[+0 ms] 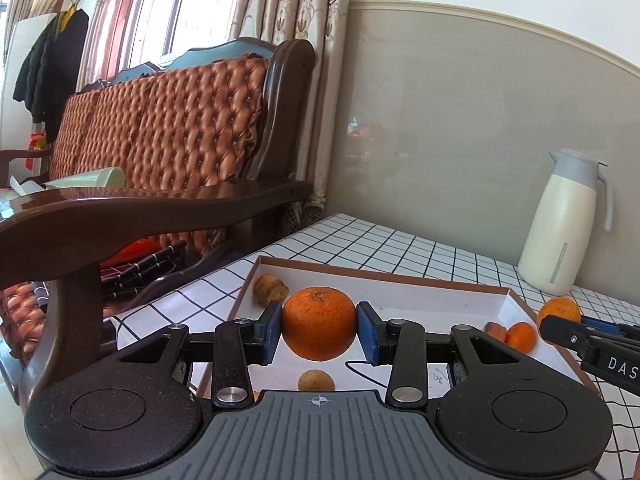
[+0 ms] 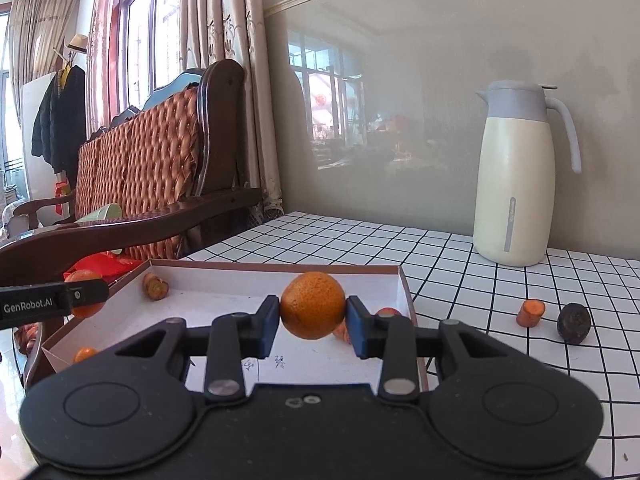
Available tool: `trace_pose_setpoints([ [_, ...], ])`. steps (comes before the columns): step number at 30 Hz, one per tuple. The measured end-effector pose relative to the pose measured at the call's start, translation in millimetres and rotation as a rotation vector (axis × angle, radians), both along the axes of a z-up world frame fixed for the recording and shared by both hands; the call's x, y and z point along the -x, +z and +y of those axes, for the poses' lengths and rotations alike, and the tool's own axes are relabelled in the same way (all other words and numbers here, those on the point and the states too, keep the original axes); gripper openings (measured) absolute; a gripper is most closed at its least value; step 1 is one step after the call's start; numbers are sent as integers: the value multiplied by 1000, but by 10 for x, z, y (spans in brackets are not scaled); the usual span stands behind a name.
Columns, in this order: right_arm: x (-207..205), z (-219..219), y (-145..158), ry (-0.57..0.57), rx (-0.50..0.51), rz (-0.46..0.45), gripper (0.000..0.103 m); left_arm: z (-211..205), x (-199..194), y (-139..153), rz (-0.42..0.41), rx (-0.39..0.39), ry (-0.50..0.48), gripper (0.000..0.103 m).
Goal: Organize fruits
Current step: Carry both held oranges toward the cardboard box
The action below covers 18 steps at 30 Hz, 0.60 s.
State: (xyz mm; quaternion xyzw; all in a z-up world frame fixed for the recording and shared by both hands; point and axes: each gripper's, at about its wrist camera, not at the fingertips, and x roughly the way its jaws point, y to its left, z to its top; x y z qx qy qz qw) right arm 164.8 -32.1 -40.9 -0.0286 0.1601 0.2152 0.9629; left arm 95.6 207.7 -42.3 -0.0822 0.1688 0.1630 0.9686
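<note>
Reading "GenRobot.AI" on left tongs (image 2: pixel 86 294); "DAS" on right tongs (image 1: pixel 560 330).

Two big oranges (image 1: pixel 319 322) (image 2: pixel 313 305); one white tray (image 1: pixel 400 280); one cream jug (image 2: pixel 516 184); one dark fruit (image 2: pixel 574 322); one carrot stub (image 2: pixel 530 312) outside the tray

To my left stands a dark wooden sofa (image 1: pixel 168 184) with quilted orange cushions, backed by bright windows (image 2: pixel 148 28) and patterned curtains (image 1: pixel 288 4). Coats (image 1: pixel 48 64) hang far left. A glossy grey wall panel (image 2: pixel 400 132) ahead reflects daylight.
</note>
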Motion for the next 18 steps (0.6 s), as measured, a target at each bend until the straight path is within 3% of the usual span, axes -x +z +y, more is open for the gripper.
trace_pose_setpoints([
  [18, -133, 10, -65, -63, 6, 27, 28, 60, -203, -58, 27, -31, 24, 40],
])
